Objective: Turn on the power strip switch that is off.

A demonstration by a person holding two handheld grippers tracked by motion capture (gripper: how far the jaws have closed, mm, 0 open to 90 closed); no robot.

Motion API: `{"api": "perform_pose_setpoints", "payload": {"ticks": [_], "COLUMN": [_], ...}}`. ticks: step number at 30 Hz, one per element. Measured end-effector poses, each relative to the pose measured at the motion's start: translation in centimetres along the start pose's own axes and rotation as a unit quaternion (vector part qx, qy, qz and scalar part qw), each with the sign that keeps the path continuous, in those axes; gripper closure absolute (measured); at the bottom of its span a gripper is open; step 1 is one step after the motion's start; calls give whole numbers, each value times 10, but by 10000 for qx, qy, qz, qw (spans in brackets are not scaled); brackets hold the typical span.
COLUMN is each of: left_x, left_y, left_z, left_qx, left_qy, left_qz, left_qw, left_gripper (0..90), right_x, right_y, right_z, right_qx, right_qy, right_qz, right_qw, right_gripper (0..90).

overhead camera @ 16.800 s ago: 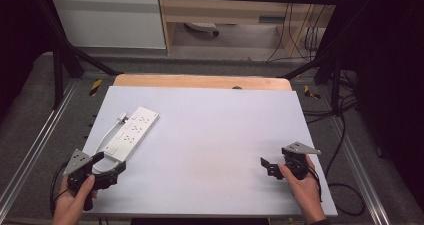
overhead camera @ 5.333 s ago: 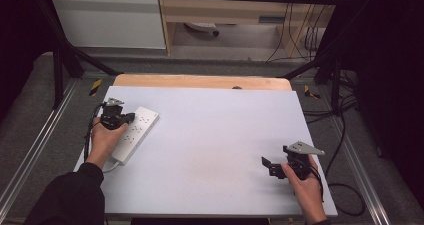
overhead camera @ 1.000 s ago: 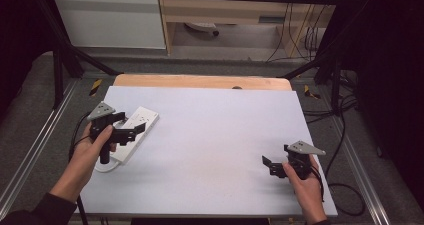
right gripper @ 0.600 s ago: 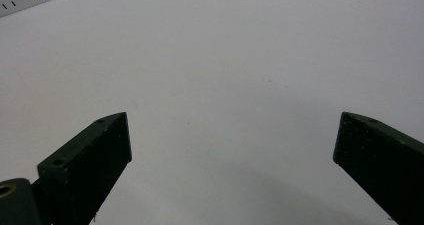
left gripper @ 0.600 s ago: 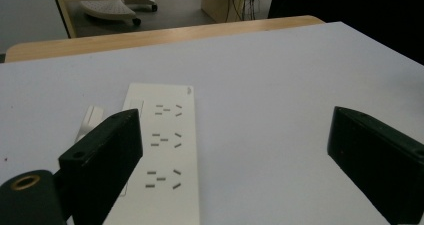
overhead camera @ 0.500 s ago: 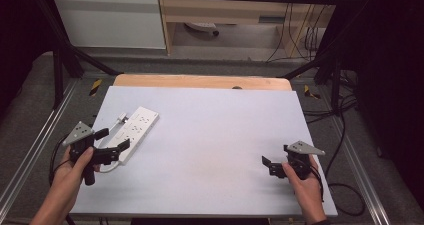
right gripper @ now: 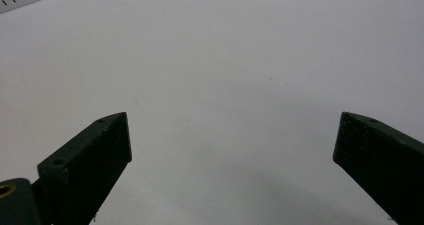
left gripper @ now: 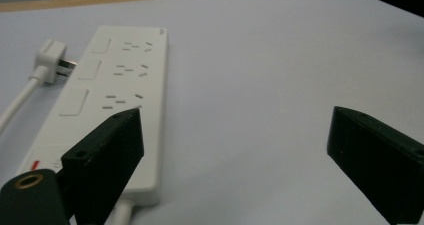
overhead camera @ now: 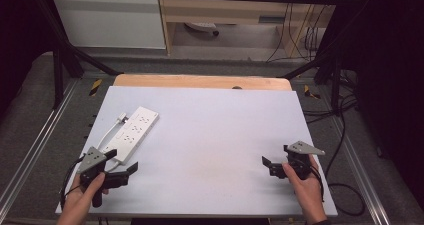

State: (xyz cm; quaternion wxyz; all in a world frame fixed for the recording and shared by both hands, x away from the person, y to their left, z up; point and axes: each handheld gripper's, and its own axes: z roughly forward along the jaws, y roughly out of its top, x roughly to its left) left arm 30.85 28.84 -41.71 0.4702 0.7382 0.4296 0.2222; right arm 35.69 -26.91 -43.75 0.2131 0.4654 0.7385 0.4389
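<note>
A white power strip lies flat on the pale table, set on a slant near the left edge, its sockets facing up; none of the sockets has anything plugged in. Its white plug rests on the table just beside the far end of the strip, prongs pointing toward the strip's side, and the white cord runs back along the strip's outer edge toward the near end. The left gripper is held low at the near left corner of the table, close to the strip's near end — in the left gripper view its two black jaws stand wide apart with nothing between them, the left jaw overlapping the strip's near end in the picture. The right gripper sits at the near right of the table, well apart from the strip, its jaws likewise spread wide over bare tabletop. A strip of wooden board shows along the table's far edge, and beyond it cables hang by a cabinet
</note>
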Motion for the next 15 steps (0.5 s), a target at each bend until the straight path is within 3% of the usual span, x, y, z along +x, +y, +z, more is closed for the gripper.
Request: {"api": "perform_pose_setpoints", "payload": {"ticks": [3, 5, 10, 15], "left_x": [-8, -11, -11, -6], "left_y": [-8, -12, -19, -22], "left_z": [2, 2, -1, -2], "left_qx": [239, 369, 461, 454], "left_qy": [-117, -78, -99, -88], "left_qz": [162, 216, 157, 41], "left_qw": [9995, 9991, 9988, 9989], "left_gripper": [82, 84, 84, 79], "right_x": [-1, -1, -1, -6], "right_y": [-1, -1, -4, -11], "right_z": [0, 1, 5, 14], "right_qx": [42, 76, 319, 765], "right_qy": [-24, -37, -168, -469], "right_qz": [2, 2, 19, 47], "right_qw": [10000, 10000, 9993, 9960], "right_gripper": [25, 25, 26, 28]}}
